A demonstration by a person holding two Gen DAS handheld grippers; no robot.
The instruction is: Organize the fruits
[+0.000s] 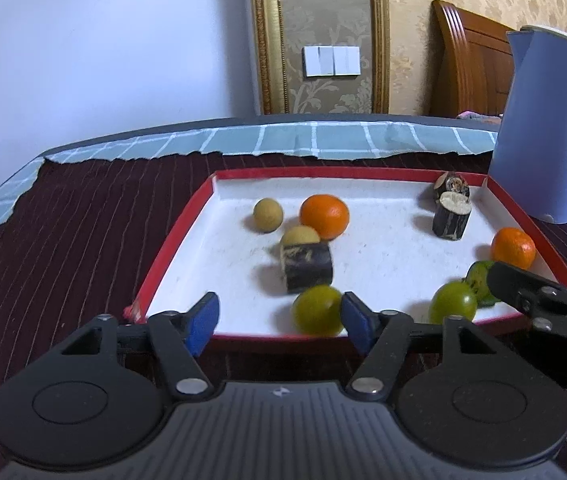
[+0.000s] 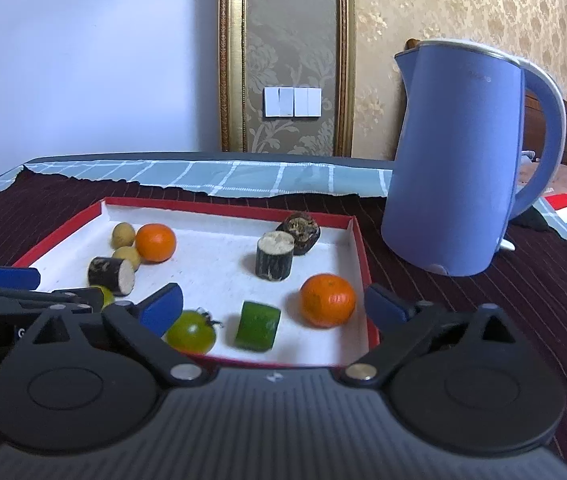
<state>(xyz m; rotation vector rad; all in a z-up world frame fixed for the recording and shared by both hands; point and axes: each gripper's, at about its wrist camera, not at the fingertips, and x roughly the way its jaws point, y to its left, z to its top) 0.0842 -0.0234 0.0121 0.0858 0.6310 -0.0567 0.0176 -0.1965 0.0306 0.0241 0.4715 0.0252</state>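
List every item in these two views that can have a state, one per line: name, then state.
Left claw: open, empty.
Right claw: open wide, empty.
Tray: open-topped, holding all the fruit.
Kettle: upright, lid shut, outside the tray.
Near orange: whole, unpeeled.
Far orange: whole, unpeeled.
Cucumber piece: cut, lying tilted.
Green tomato: whole, stem on.
Middle sugarcane piece: cut, standing upright.
Left sugarcane piece: cut, lying sideways.

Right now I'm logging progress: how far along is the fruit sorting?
Early. All the fruit already lies in the red-rimmed tray, still mixed: an orange beside a cucumber piece and a green tomato. Nothing in hand: the left gripper and the right gripper are open and empty. Grouping remains.
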